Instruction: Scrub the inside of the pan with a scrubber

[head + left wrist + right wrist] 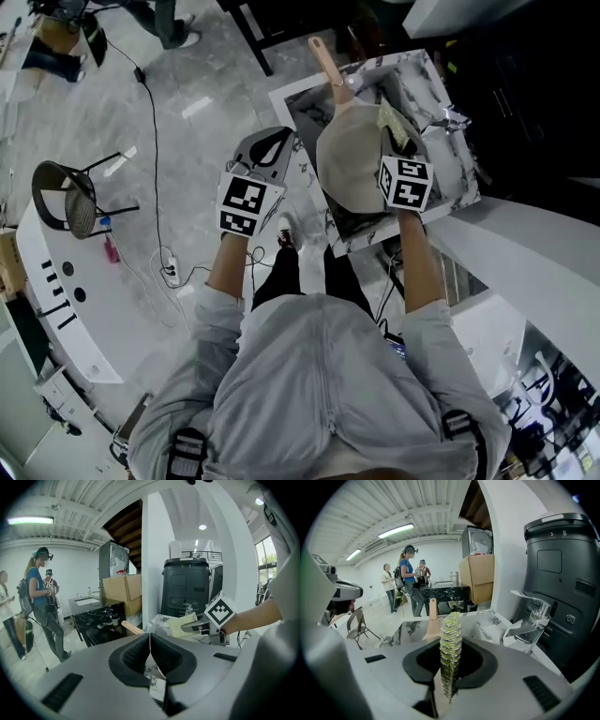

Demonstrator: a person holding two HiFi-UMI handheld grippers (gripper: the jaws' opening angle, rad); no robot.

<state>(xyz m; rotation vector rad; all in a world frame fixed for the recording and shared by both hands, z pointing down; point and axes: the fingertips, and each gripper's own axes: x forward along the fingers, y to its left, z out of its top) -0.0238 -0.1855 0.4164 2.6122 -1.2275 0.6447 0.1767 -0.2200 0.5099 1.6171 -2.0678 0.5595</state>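
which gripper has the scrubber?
The right gripper: its jaws clamp the yellow-green scrubber. The left gripper is shut on nothing.

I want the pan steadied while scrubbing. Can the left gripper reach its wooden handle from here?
Probably yes. The left gripper hovers left of the pan, jaws shut and empty; the wooden handle juts out beyond with nothing between. The right gripper holds the scrubber at the pan's right.

Right gripper (393,142) with scrubber (397,125) at beige pan (349,161) rim
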